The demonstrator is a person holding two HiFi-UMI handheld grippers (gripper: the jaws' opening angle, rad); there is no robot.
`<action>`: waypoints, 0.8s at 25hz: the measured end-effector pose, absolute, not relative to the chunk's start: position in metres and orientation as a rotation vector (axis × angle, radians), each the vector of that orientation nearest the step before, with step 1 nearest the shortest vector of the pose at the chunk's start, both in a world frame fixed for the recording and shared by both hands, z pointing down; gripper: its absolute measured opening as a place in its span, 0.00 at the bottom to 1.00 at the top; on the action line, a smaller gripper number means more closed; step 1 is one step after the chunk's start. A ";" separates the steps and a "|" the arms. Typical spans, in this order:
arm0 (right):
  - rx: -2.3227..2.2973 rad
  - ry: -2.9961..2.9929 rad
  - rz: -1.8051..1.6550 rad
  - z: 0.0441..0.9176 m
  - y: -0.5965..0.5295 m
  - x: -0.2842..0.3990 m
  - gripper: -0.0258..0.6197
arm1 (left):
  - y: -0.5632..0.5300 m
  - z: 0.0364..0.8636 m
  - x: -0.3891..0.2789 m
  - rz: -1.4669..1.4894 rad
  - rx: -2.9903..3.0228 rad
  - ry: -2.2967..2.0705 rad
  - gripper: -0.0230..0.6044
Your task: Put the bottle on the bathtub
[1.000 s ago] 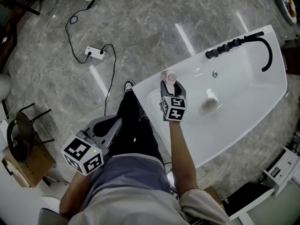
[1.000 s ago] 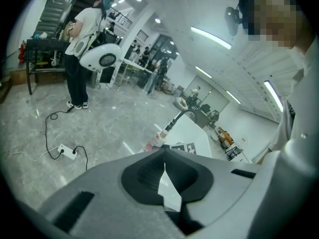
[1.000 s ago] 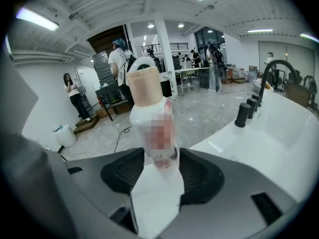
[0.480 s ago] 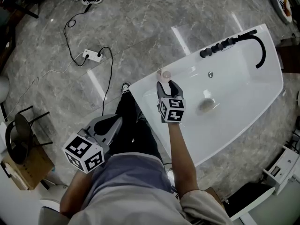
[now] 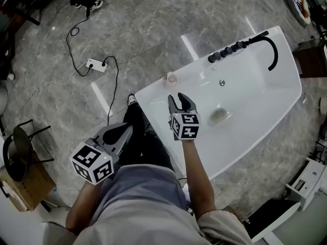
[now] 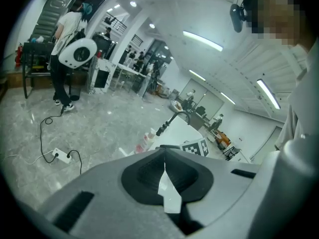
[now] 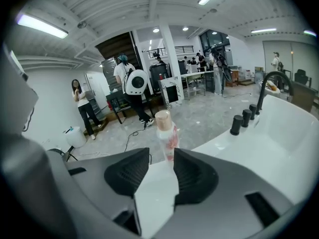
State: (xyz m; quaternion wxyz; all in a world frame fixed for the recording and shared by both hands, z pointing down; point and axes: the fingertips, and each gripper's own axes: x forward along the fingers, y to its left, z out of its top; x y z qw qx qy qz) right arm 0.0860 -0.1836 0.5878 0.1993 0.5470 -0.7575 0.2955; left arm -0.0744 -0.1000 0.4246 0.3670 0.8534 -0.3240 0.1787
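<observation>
– Where is the bottle [image 5: 171, 78]?

– Upright on the bathtub [image 5: 149, 93] rim, on the long edge that carries the black knobs [image 5: 227, 52] and faucet [image 5: 273, 51], close to the corner at the far end from them. Nothing touches it.

– And the right gripper [image 5: 178, 100]?

– It hangs over the tub just inside that corner. Its jaws stand moderately apart with nothing between them. In the right gripper view the bottle [image 7: 166, 133] stands beyond the tips, in line with the gap but clear of both pads.

– The left gripper [image 5: 126, 131]?

– Off the tub, low beside the person's leg, over the marble floor. Its jaws are pressed together and hold nothing.

– Anything else nearby?

– A power strip [image 5: 95, 64] with its cable on the floor, well apart from the tub.
</observation>
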 end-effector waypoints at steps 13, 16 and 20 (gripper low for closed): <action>1.504 -2.225 0.866 0.517 -0.144 0.089 0.20 | -0.076 0.412 -0.060 0.419 2.234 -0.855 0.05; 1.495 -2.247 0.893 0.504 -0.135 0.089 0.19 | -0.074 0.409 -0.059 0.400 2.238 -0.866 0.05; 1.493 -2.268 0.915 0.485 -0.125 0.090 0.18 | -0.075 0.401 -0.059 0.375 2.252 -0.891 0.05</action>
